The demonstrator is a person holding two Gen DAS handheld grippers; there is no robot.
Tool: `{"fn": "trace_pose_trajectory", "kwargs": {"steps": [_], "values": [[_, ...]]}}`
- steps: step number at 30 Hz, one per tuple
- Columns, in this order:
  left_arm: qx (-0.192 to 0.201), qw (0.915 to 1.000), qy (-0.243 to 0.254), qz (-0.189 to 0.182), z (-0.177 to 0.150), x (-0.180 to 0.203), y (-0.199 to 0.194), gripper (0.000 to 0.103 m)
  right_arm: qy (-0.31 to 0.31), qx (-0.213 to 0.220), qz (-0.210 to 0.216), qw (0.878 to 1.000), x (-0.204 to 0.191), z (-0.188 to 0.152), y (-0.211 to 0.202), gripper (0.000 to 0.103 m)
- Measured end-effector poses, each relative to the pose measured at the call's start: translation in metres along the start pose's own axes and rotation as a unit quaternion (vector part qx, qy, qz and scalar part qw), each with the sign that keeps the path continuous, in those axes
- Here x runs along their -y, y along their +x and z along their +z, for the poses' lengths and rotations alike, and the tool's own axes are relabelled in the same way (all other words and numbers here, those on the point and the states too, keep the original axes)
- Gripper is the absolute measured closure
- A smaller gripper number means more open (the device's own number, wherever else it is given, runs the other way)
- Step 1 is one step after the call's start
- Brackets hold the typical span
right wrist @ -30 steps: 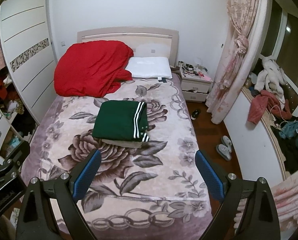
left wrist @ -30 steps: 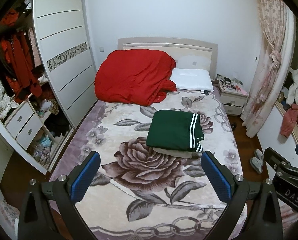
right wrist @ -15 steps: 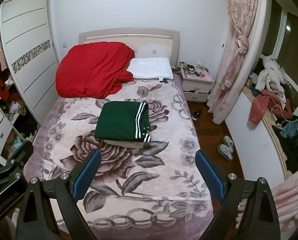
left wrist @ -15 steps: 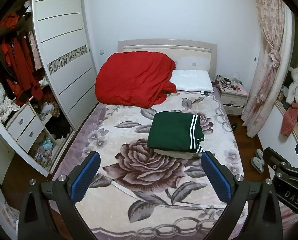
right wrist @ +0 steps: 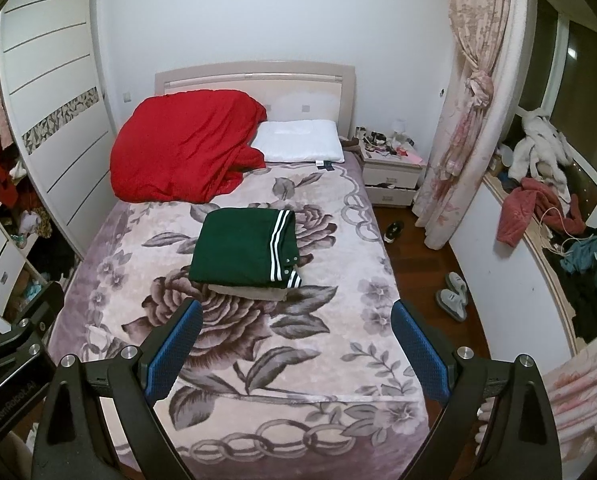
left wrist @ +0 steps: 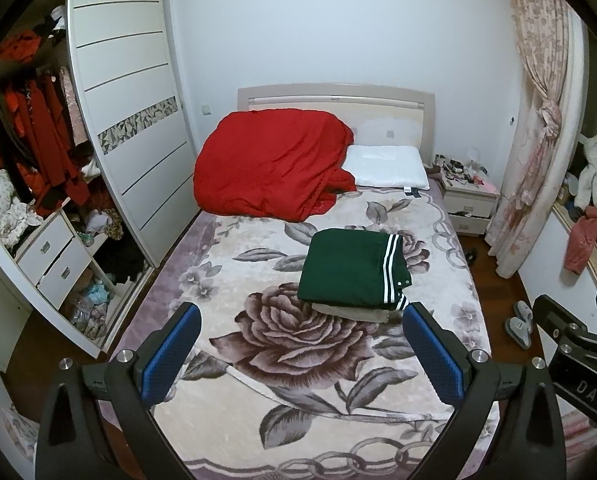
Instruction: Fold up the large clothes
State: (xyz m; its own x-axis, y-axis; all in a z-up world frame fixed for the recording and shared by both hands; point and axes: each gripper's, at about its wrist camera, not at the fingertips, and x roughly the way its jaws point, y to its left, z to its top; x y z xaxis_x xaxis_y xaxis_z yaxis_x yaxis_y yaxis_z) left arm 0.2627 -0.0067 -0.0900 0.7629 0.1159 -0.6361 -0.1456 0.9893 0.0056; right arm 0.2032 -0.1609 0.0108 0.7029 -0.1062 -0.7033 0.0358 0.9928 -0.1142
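Observation:
A folded dark green garment with white stripes (left wrist: pixel 350 268) (right wrist: pixel 242 250) lies on a folded beige garment (left wrist: pixel 350 313) (right wrist: pixel 250 291) in the middle of the bed (left wrist: pixel 258 380) (right wrist: pixel 258 360), which is covered by a floral blanket. My left gripper (left wrist: pixel 300 346) is open, held well back above the foot of the bed, with nothing between its blue pads. My right gripper (right wrist: pixel 296 340) is open too, equally far from the stack and empty. The right gripper's body shows at the left wrist view's right edge.
A bunched red quilt (left wrist: pixel 270 164) (right wrist: pixel 186 148) and a white pillow (left wrist: pixel 386 166) (right wrist: pixel 300 140) lie at the headboard. An open wardrobe (left wrist: pixel 38 160) stands left, a nightstand (right wrist: pixel 390 168), curtain (right wrist: pixel 470 100), slippers (right wrist: pixel 452 296) and a cluttered sill (right wrist: pixel 546 208) right.
Both views have pulled back and risen slightly, so the bed and the folded stack sit a little lower and farther away. Both grippers stay open and empty.

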Motion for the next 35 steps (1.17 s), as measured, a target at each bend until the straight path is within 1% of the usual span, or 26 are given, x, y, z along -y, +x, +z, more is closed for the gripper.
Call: {"fn": "trace_pose_trajectory", "kwargs": {"steps": [14,27,30,34,35], "values": [[0.006,1.0,-0.001,0.003,0.004,-0.006,-0.004,0.0,0.005,0.001,-0.002,1.0,0.001,-0.011,-0.004,0.006],[0.008,1.0,-0.001,0.004,0.002,-0.006,-0.005,0.0,0.009,0.003,-0.007,1.0,0.001,-0.025,-0.011,0.006],[0.007,1.0,-0.001,0.003,0.0,-0.006,-0.005,0.0,0.01,0.004,-0.009,1.0,-0.001,-0.024,-0.011,0.006],[0.013,0.9999,-0.004,0.006,0.003,-0.007,-0.006,0.0,0.011,0.005,-0.01,1.0,-0.005,-0.023,-0.01,0.006],[0.014,0.9999,-0.004,0.006,0.006,-0.005,-0.006,0.0,0.011,0.004,-0.011,1.0,-0.002,-0.027,-0.013,0.006]]}}
